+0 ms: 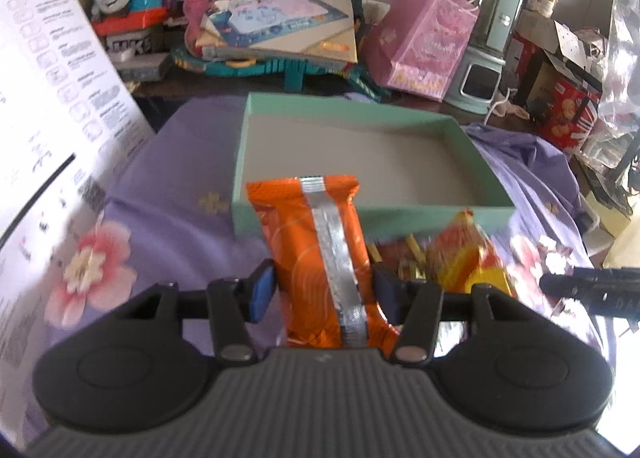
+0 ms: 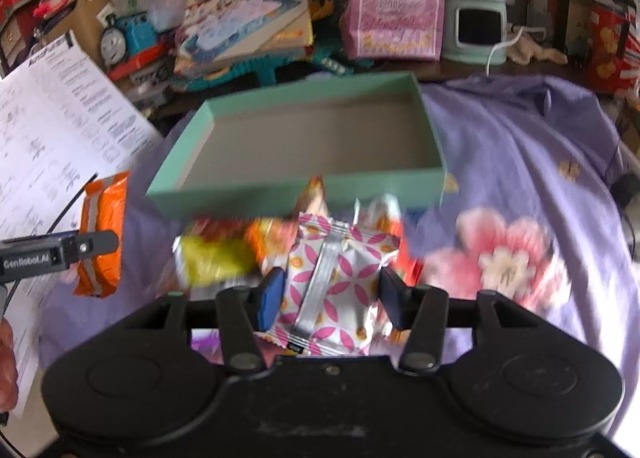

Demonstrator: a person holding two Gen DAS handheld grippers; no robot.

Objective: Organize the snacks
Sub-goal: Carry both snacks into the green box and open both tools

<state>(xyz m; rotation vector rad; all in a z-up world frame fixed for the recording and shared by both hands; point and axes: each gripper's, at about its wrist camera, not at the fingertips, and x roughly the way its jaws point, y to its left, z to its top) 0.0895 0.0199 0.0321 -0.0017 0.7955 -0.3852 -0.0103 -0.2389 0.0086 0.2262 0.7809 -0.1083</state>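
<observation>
Both my grippers hold snacks before the shallow mint-green cardboard box [image 1: 472,213], whose grey floor is bare.
My left gripper [image 1: 323,292] pinches the orange foil snack packet [image 1: 316,254], raised just before the box's near wall; my right gripper [image 2: 331,296] clamps the white pink-patterned snack packet [image 2: 336,282] above loose snacks [image 2: 224,254] on the purple floral cloth [image 2: 520,161].

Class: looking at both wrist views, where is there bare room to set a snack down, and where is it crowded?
Free: the whole floor of the green box, and purple cloth right of it. Crowded: the snack pile against the box's near wall, and the toy clutter behind. Both grippers hold packets: left orange, right pink-patterned.
</observation>
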